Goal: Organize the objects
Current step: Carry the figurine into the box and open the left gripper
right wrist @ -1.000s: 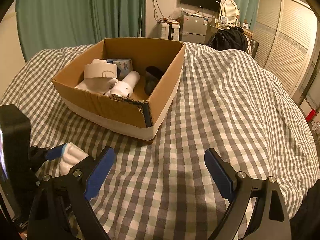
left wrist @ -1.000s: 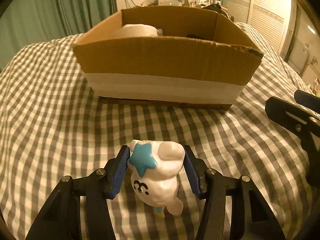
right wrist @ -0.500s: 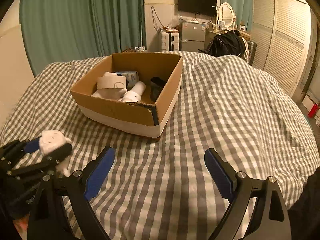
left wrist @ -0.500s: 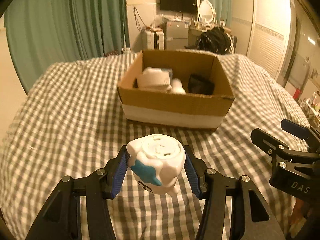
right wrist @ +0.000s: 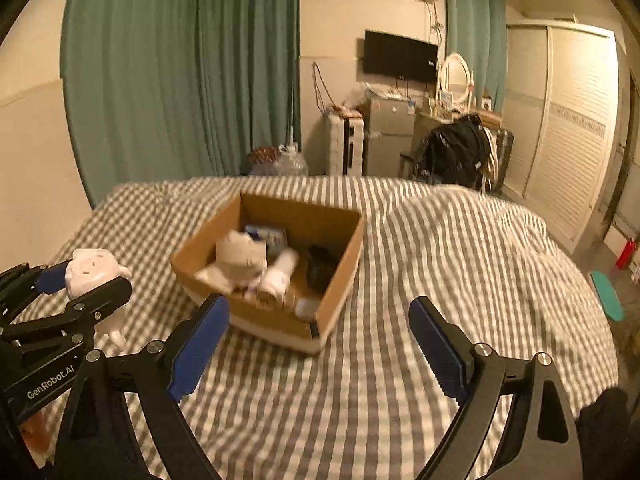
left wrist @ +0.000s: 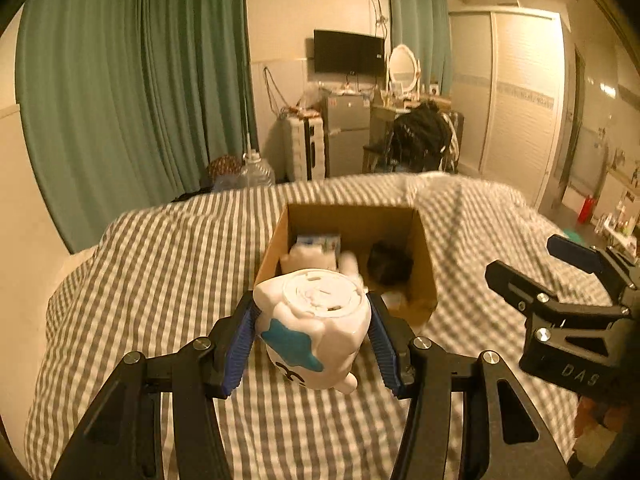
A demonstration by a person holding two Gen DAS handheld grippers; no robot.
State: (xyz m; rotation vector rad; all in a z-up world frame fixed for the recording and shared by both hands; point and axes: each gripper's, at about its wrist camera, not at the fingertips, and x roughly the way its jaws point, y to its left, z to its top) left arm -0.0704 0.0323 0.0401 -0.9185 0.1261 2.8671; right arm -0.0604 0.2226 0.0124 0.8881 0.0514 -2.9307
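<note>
1. Left wrist view: the left gripper (left wrist: 312, 336) is clamped on a white toy figure (left wrist: 314, 330), its blue pads pressed against the toy's two sides, high above the checked bedspread (left wrist: 160, 264).
2. The toy is tipped over: its flat round base faces up and toward the cardboard box (left wrist: 425, 256), while its face marking and a blue star patch (left wrist: 294, 344) face back toward the camera. A small limb juts out low on its right. Its long axis runs roughly along the fingers, slanting downward toward the camera.
3. The box sits open-topped on the bed just beyond the toy, its near rim partly hidden behind the figure. Inside lie white packages (left wrist: 310, 254) at the left and a dark object (left wrist: 390, 266) at the right; the bare floor of the box shows between them and along the right wall.
4. Right wrist view: the right gripper (right wrist: 318, 342) hangs with its jaws spread wide and nothing between them, above open bedspread on the near right side of the box (right wrist: 340, 280).
5. From this side the left gripper (right wrist: 86, 280) and its toy (right wrist: 94, 270) appear at the far left, near the box's left corner but apart from it.
6. Plain bedspread (right wrist: 460, 248) stretches right of the box to the bed's edge; green curtains (right wrist: 180, 72) and a wardrobe (right wrist: 568, 120) stand well beyond.
</note>
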